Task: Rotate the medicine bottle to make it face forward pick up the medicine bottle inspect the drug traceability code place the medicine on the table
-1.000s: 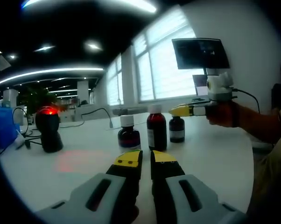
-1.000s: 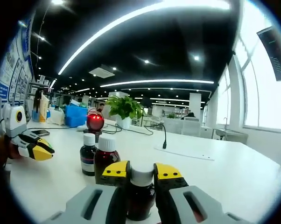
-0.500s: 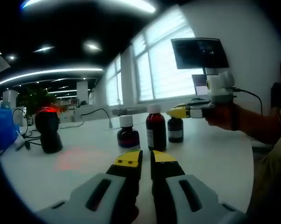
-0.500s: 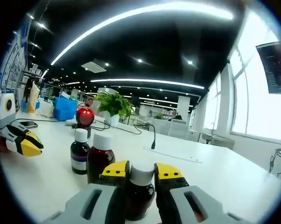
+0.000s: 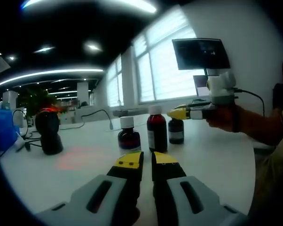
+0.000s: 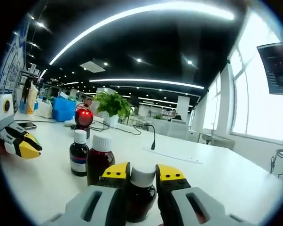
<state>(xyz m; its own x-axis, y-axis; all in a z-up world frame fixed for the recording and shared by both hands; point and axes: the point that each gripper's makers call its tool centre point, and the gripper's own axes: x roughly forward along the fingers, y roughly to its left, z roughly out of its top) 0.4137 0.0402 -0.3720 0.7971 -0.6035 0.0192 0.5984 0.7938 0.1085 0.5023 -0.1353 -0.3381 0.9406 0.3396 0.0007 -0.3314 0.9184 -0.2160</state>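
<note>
Left gripper (image 5: 146,160) jaws together, right gripper (image 6: 141,172) clamped.

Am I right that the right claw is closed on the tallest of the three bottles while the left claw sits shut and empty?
Not quite: the right claw holds the short dark bottle, not the tallest bottle, as the right gripper view shows. The left claw is shut and empty.

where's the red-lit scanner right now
In the left gripper view the scanner stands at the left of the white table, well left of the three bottles. In the right gripper view it glows red behind the small bottle, beside the potted plant.
</note>
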